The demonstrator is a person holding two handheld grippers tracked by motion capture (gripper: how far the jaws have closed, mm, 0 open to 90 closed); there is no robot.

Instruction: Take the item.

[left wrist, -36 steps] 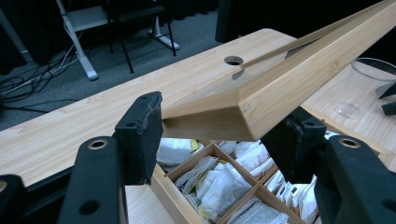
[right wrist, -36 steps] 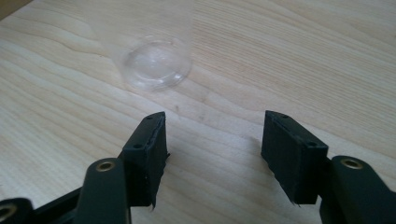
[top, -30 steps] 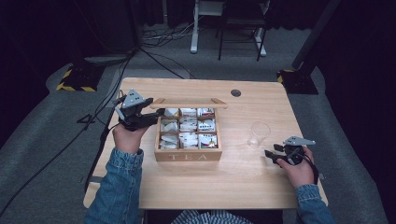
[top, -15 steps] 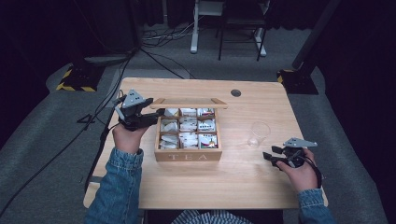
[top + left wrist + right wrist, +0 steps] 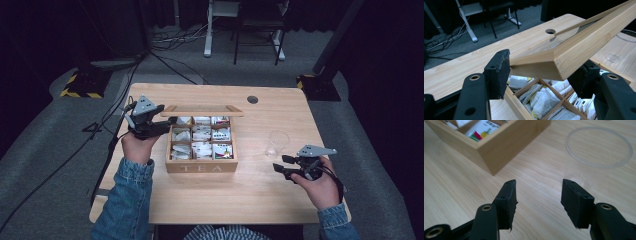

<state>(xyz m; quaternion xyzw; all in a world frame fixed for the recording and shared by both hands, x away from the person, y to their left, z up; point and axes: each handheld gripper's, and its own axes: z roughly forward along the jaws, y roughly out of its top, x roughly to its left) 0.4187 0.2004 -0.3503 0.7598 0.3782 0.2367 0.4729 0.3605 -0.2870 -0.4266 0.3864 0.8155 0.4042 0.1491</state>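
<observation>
A wooden tea box [image 5: 202, 167] marked TEA sits mid-table, its compartments full of tea bags [image 5: 544, 100]. Its hinged lid [image 5: 202, 110] stands raised at the back. My left gripper [image 5: 167, 120] is at the lid's left corner; in the left gripper view the jaws of the left gripper [image 5: 541, 70] close on the corner of the lid [image 5: 574, 47]. A clear plastic cup [image 5: 276, 142] stands right of the box. My right gripper [image 5: 281, 164] hovers low just in front of the cup, open and holding nothing; the right gripper [image 5: 537, 195] points at the cup [image 5: 579, 170] and the box corner [image 5: 506, 142].
The table [image 5: 250, 200] has a cable hole [image 5: 252, 99] at the back. Cables run off its left edge along the floor. A desk frame and a chair stand beyond the far edge.
My right hand has drifted slightly toward the near edge. The left gripper and the lid have stayed where they were.
</observation>
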